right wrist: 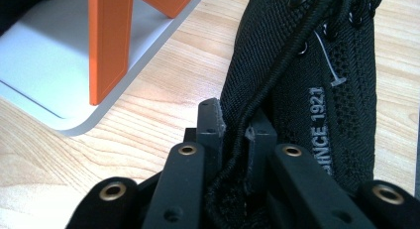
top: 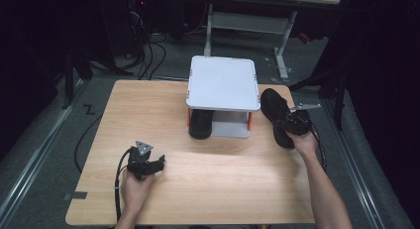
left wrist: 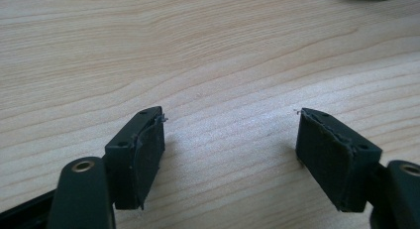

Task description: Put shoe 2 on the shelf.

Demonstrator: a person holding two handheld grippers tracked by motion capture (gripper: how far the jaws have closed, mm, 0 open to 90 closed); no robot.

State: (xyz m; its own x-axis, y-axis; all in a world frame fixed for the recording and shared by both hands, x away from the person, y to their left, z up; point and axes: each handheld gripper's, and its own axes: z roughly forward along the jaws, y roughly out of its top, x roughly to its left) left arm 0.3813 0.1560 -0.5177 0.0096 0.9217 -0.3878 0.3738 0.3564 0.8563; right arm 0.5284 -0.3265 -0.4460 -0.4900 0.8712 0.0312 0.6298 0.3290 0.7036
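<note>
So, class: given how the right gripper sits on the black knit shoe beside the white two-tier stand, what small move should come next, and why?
Probably a short lift. The right gripper is clamped on the collar edge of the black knit shoe, which rests on the wooden table right of the white two-tier stand. The other black shoe already sits on its lower shelf.

Left claw [left wrist: 230,140] gapes above bare wooden table [left wrist: 198,50].

Black claws [top: 154,164] with brass rivets, grey three-cornered plates, trailing black cables.

A lab: a bare wooden table [top: 208,174] in a dark room, cables [top: 148,55] trailing across the floor.
</note>
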